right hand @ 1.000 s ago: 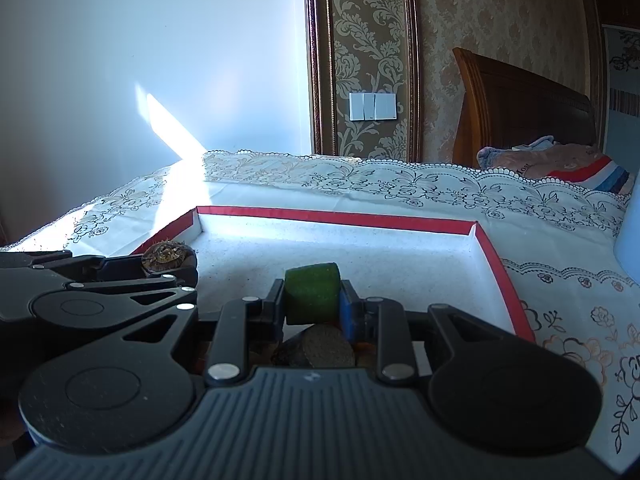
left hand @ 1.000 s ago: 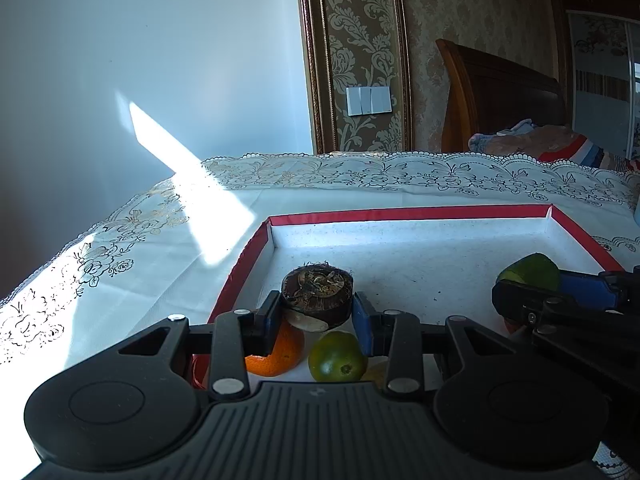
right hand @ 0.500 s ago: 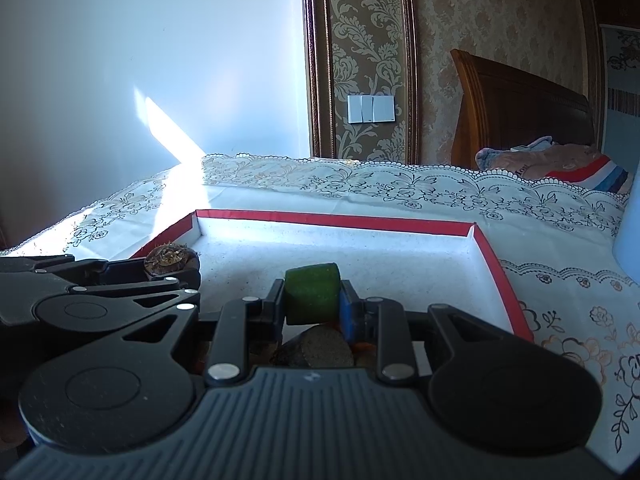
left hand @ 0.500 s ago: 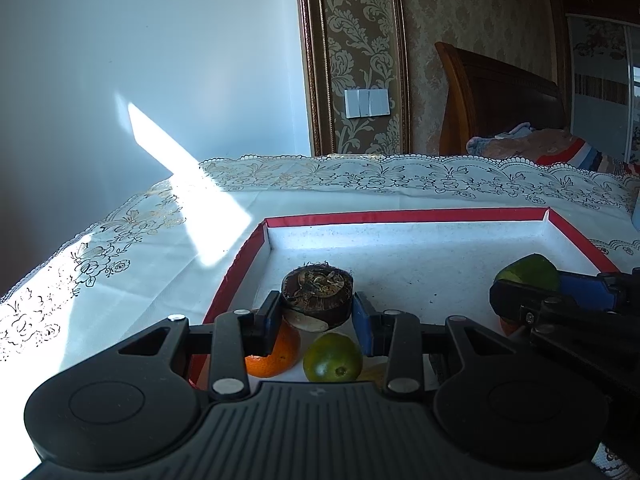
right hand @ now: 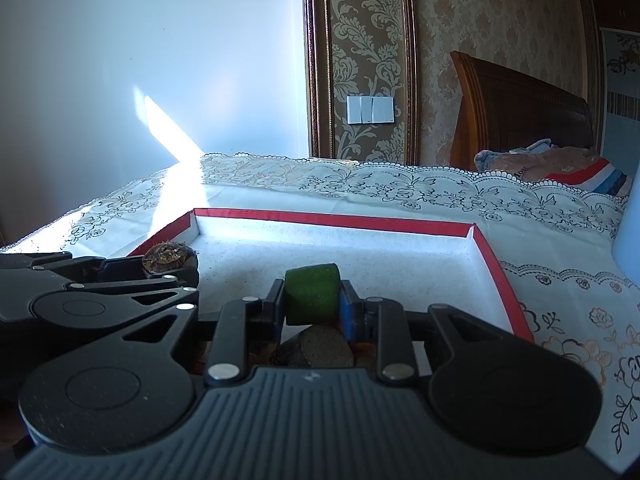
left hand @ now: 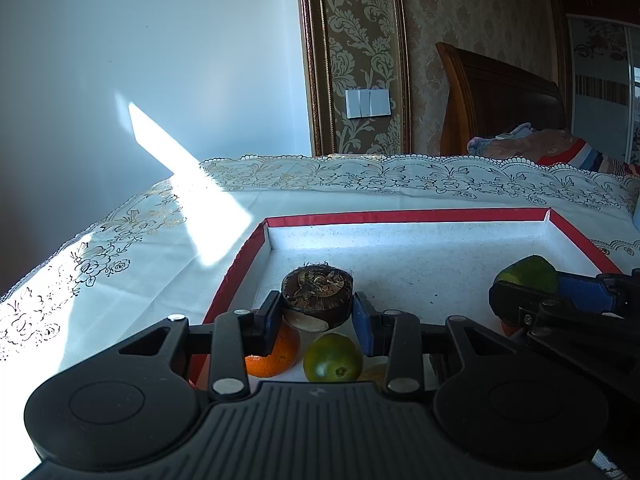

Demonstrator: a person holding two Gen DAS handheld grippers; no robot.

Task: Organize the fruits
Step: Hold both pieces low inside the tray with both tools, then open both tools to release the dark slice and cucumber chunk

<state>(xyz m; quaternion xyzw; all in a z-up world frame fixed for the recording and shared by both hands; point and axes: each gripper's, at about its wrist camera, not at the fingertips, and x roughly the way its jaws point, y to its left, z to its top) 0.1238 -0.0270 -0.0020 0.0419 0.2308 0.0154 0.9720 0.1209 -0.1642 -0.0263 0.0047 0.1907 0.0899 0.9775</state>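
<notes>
My left gripper (left hand: 317, 312) is shut on a dark brown round fruit (left hand: 318, 296) and holds it above the near left part of a white tray with a red rim (left hand: 400, 216). Under it lie an orange (left hand: 276, 354) and a green citrus (left hand: 333, 359). My right gripper (right hand: 312, 308) is shut on a green fruit (right hand: 312, 294) above the tray's near edge (right hand: 504, 284). A brown fruit (right hand: 316, 348) lies below it. The right gripper with its green fruit (left hand: 528, 274) shows at the right of the left wrist view. The left gripper's brown fruit (right hand: 168, 256) shows at the left of the right wrist view.
The tray rests on a table with a white floral lace cloth (left hand: 400, 178). A sunlit patch (left hand: 212, 220) falls on the cloth left of the tray. A wall with a light switch (left hand: 368, 103) and a wooden headboard (left hand: 496, 104) stand behind the table.
Both grippers have kept their fruits and edged slightly lower and forward over the tray. Little else has changed.
</notes>
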